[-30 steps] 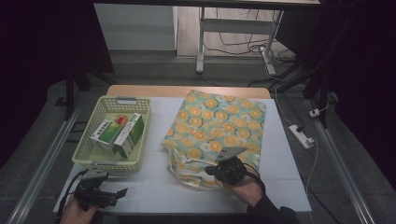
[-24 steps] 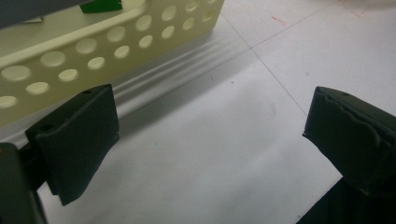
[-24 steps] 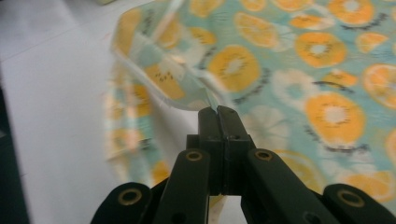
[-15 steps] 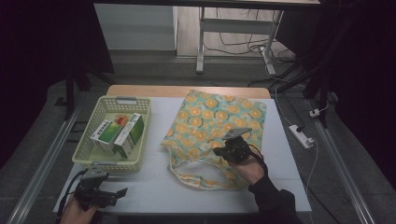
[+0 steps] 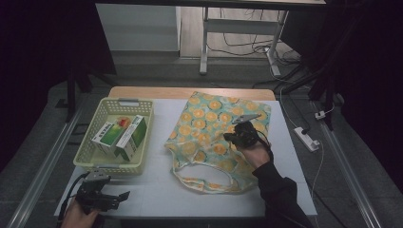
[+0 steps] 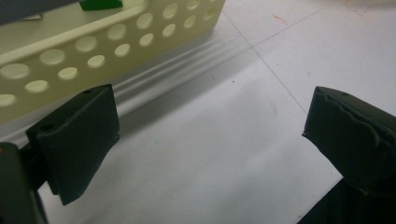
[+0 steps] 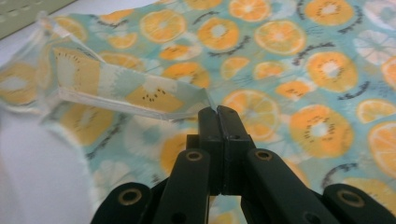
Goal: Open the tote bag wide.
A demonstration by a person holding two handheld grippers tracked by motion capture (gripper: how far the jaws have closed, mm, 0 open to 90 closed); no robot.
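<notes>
Right hand-held gripper [image 7: 218,112] pinched tight on the fruit-print bag's [image 5: 209,128] edge at desk [image 5: 157,190] centre — bare desk at six o'clock. Left hand-held gripper [image 6: 210,140] gapes wide, empty, beside the basket [image 5: 88,156] — box labels unreadable.

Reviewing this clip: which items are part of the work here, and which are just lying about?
In play, judging by contact:
- fruit-print bag, its upper edge pinched by the right tool
- left tool, open, idle near the basket

Lying about:
- basket
- green-and-white boxes inside it
- power strip on the floor
</notes>
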